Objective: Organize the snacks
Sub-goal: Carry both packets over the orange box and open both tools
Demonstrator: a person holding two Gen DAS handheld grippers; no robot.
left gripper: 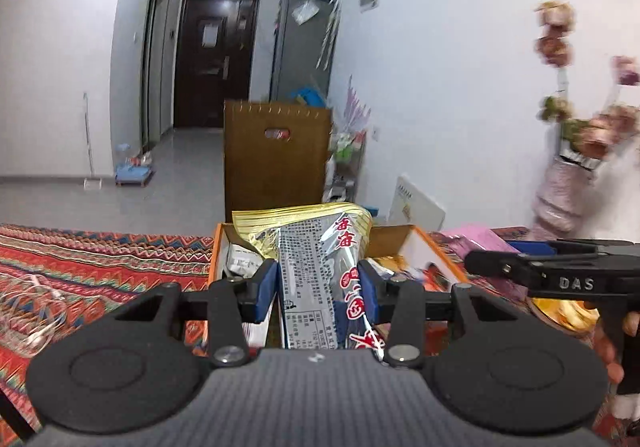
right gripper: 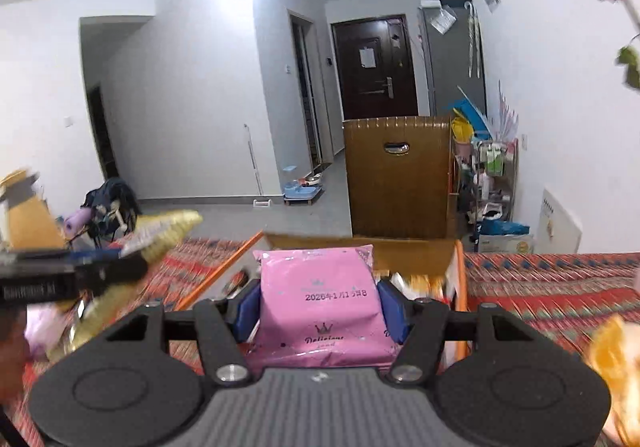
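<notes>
While each gripper clamps one — silver-gold packet [left gripper: 320,271], pink packet [right gripper: 320,307].

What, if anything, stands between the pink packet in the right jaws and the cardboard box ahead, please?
Nothing visible does: the pink packet, clamped by the right gripper, sits just before the open box, which already holds other snacks.

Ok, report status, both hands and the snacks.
Left hand-held gripper shut on silver-gold snack bag. Right hand-held gripper shut on pink snack packet. Both above open cardboard box. Nothing blocking.
</notes>
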